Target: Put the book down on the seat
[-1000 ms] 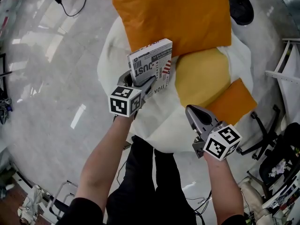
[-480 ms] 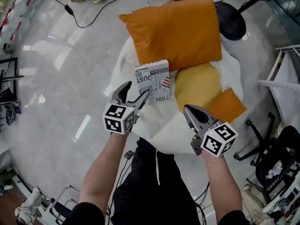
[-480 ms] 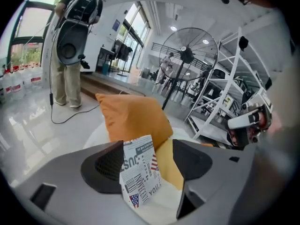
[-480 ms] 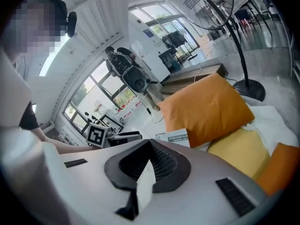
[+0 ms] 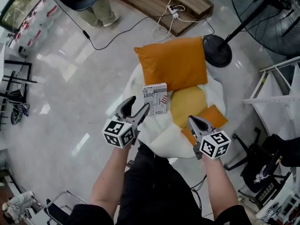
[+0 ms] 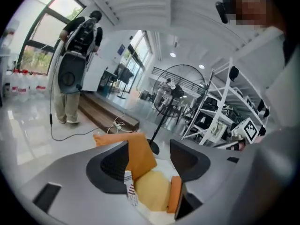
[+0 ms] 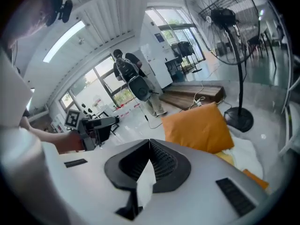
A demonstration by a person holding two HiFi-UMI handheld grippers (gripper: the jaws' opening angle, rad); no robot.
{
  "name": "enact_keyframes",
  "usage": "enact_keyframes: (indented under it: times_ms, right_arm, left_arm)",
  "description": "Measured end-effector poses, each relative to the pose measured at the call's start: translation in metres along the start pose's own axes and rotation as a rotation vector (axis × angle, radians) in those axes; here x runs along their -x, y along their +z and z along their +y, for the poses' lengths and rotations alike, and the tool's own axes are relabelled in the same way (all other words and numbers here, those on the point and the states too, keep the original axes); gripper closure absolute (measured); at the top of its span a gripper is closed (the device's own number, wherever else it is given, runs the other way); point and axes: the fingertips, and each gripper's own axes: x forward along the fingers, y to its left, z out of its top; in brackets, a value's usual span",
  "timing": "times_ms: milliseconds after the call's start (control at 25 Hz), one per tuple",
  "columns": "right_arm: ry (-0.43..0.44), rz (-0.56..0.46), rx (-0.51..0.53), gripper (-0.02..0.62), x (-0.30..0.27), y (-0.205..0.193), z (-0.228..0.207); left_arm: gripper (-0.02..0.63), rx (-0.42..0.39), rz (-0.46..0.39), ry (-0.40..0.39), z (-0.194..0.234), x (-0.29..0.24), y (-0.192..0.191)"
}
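- White seat [image 5: 161, 131]: book [image 5: 155, 99] lies flat near its left edge, against orange cushion [image 5: 171, 62].
- Left gripper [image 5: 140, 103]: jaws wide, closing (nothing clamped), just beside book.
- Right gripper [image 5: 193, 120]: jaws together, empty.

"What's different with the left gripper [image 5: 140, 102]?"

"It gripped the book's [image 5: 155, 98] lower edge; now it has let go and drawn back. Its jaws are closing with nothing between them."

"And the book?"

"Set down on the white beanbag seat [image 5: 159, 125], apart from the gripper. The head view has pulled back too, so everything looks smaller."
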Motion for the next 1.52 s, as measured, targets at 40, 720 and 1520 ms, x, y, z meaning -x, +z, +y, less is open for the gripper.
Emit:
enact_keyframes:
  times_ms: [40,720,1520]
  right_arm:
    - [-0.010,-0.017,0.005,0.580,0.011,0.010,0.000]
    - [0.188,-0.218,0.194,0.581,0.114,0.114,0.128]
    - [0.058,-0.353,0.277,0.583,0.095,0.134,0.322]
  left_arm:
    - [0.327,-0.028,0.004,0.005,-0.008,0.009,0.009]
    - [0.572,-0.301,-0.154,-0.034,-0.128,0.167,0.123]
    - [0.604,-0.402,-0.119,-0.143,-0.054,0.289,0.167]
